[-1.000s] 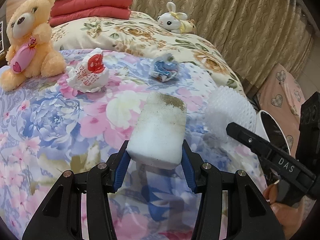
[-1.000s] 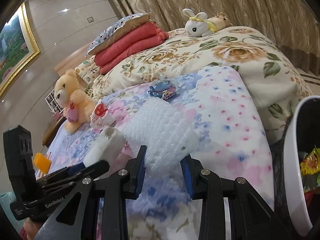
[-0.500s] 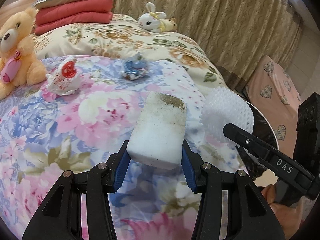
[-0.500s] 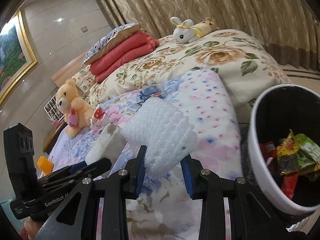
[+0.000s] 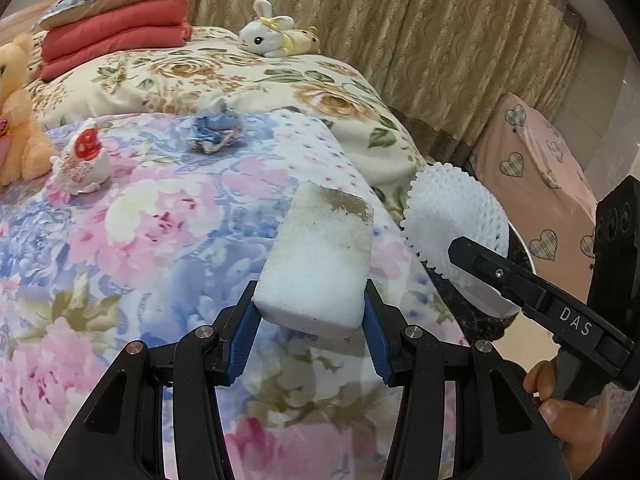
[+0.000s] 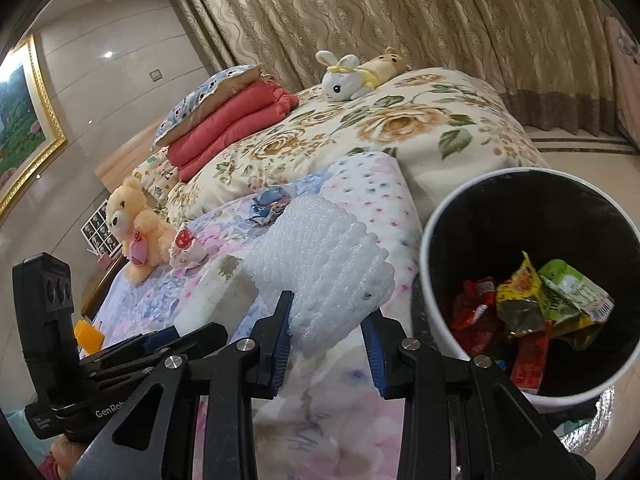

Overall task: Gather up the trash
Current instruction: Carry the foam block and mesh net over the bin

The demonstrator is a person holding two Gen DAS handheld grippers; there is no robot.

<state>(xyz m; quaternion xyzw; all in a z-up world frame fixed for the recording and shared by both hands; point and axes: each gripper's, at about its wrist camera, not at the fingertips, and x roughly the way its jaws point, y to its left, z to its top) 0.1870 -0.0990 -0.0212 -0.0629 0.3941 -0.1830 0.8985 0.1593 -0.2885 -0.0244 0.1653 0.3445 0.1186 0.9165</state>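
While both tools carry a load above the flowered bed, the left gripper is clamped on a dirty white sponge block, its blue pads pressing the block's near end from either side, the stained far end pointing forward. Just beside it, the right gripper is closed around a white foam fruit net, squeezing its near end; in the left view the net hangs at the edge of the bed, near the bin. Both pieces look light and soft, judging by how the net bulges between the pads; the sponge should keep its shape better, so a grip across its short sides seems right, while the net likely wants a firm pinch through its body so it does not spring free.

Further out, the white trash bin stands just beside the bed, to the right of the net, with bright wrappers already inside. On the floral quilt two more scraps lie well apart from the grippers: a crumpled red-and-white wrapper near a teddy bear, and a blue crumpled wrapper beyond it. A plush rabbit rests on the far bedding.
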